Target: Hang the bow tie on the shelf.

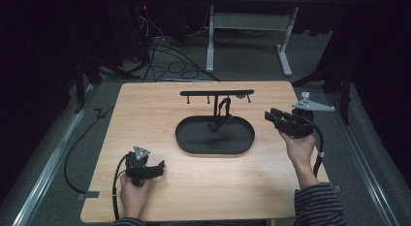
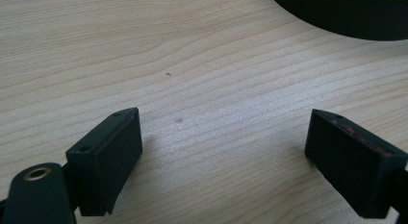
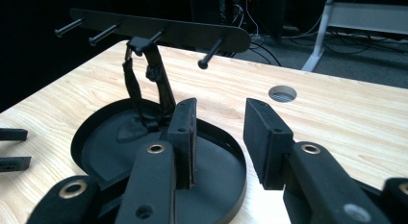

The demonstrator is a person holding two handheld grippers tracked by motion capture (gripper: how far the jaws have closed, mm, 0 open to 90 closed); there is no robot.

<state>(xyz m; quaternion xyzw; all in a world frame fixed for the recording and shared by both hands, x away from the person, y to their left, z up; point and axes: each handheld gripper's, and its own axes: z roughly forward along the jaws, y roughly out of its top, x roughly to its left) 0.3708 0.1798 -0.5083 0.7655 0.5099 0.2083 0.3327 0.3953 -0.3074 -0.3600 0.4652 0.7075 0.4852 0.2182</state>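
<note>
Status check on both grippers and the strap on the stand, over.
Left gripper open, resting on table. Right gripper open, empty, beside tray. Strap hangs from peg. Nothing blocking.

Left hand (image 1: pixel 132 193) entering from bottom edge, gripping black two-jaw left gripper (image 1: pixel 156 168) low, jaws pointing right, standing wide apart with nothing between pads. Right forearm in striped sleeve (image 1: pixel 317 204) reaching forward, right hand (image 1: pixel 300 147) holding black two-jaw right gripper (image 1: pixel 272 115) raised, jaws pointing left, standing partly open, gap between pads empty.
</note>
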